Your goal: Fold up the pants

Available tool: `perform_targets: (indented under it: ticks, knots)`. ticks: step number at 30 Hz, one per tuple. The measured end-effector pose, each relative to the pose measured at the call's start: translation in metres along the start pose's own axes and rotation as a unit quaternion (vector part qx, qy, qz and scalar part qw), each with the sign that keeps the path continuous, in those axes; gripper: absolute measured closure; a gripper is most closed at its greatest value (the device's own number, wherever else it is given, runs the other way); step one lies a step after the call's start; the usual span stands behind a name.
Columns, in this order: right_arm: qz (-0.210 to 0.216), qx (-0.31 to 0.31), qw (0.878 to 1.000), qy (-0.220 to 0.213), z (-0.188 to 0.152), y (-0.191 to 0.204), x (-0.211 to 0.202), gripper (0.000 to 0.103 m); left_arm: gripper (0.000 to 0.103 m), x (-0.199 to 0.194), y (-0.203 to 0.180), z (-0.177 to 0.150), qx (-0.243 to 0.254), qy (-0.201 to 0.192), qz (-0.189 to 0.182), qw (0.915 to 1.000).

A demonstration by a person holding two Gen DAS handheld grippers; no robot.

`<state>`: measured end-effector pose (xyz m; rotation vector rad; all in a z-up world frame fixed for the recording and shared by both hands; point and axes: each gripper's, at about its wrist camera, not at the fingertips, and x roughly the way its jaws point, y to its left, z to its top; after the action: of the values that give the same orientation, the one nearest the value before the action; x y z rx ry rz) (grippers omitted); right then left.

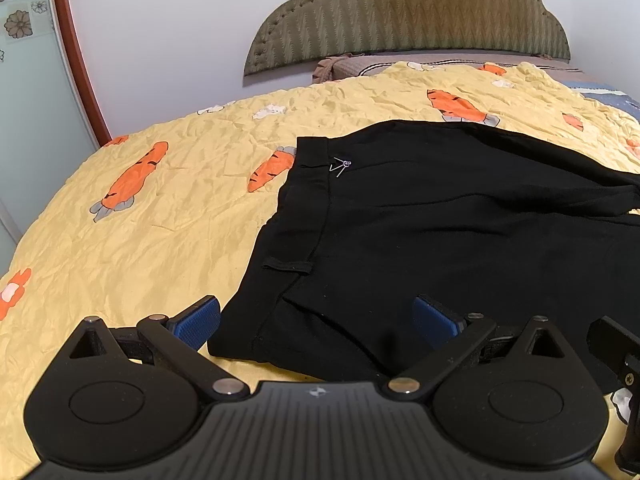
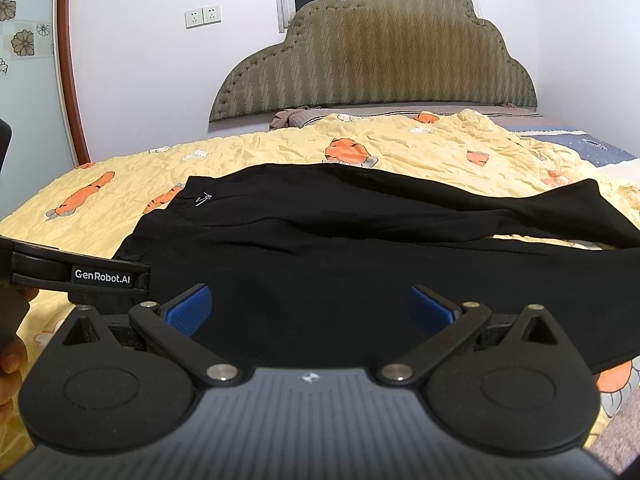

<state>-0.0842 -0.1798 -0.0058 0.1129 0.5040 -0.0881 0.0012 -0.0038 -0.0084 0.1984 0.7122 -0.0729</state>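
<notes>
We see the left gripper (image 1: 316, 320) with jaws spread wide. Right gripper (image 2: 310, 308) likewise, holding nothing.

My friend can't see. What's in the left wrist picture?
Black pants lie spread on a yellow bedspread printed with orange carrots. The left gripper hovers at their near edge, blue jaws wide open, holding nothing. A padded headboard stands against the white wall behind.

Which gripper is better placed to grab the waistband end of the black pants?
Left. The left gripper sits open at the black fabric pants' waistband corner; the right gripper hovers open over mid-leg fabric.
</notes>
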Motion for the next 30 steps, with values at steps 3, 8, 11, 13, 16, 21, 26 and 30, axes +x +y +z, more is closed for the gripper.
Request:
perform_targets:
  ticks: [3,8,11,13,16,21,26,30]
  knots:
    - [0.0,0.0,1.0,0.0,-0.0002,-0.0006,0.0,0.0,0.0,0.0001,-0.0011,0.0,0.001,0.001,0.0,1.0]
    - [-0.002,0.003,1.0,0.002,-0.0022,-0.0004,0.0013,0.0,0.0,0.0,-0.0024,0.0003,0.001,0.002,0.002,1.0]
    - [-0.002,0.003,1.0,0.002,-0.003,0.0003,0.0017,0.0,0.0,0.0002,-0.0023,0.0002,0.001,0.002,0.001,1.0]
    - [-0.002,0.003,1.0,0.002,-0.0027,-0.0003,0.0018,0.0,0.0,0.0001,-0.0024,0.0002,0.001,0.002,0.001,1.0]
    - [-0.002,0.003,1.0,0.002,-0.0033,-0.0002,0.0019,0.0,0.0,0.0003,-0.0024,0.0003,0.002,0.002,0.001,1.0]
    - [-0.002,0.003,1.0,0.001,-0.0032,0.0001,0.002,0.0,0.0,0.0002,-0.0026,0.0005,0.004,0.002,0.002,1.0]
    - [0.007,0.009,1.0,-0.002,-0.0022,-0.0034,0.0026,0.0,0.0,0.0008,-0.0024,0.0006,0.004,0.003,0.003,1.0]
    - [0.007,0.004,1.0,-0.002,-0.0024,-0.0043,0.0035,0.0,0.0,0.0019,-0.0019,0.001,0.005,0.004,0.003,1.0]
